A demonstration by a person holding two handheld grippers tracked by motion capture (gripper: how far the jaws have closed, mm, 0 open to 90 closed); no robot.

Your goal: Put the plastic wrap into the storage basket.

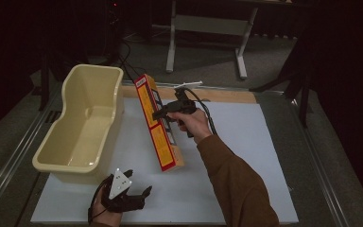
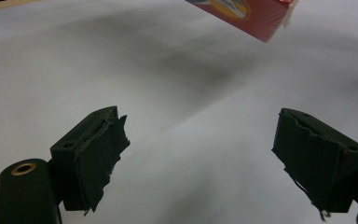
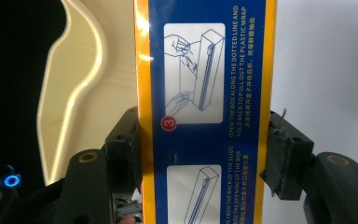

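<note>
White table sheet [image 1: 246, 161], cream tub [image 1: 82, 125] resting at its left edge

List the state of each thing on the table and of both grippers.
Box: long, shut, held off the mat, tilted.
Tub: upright, empty, beside the box.
Right gripper: shut on the box's sides.
Left gripper: open, nothing between its jaws, low over the mat.
</note>
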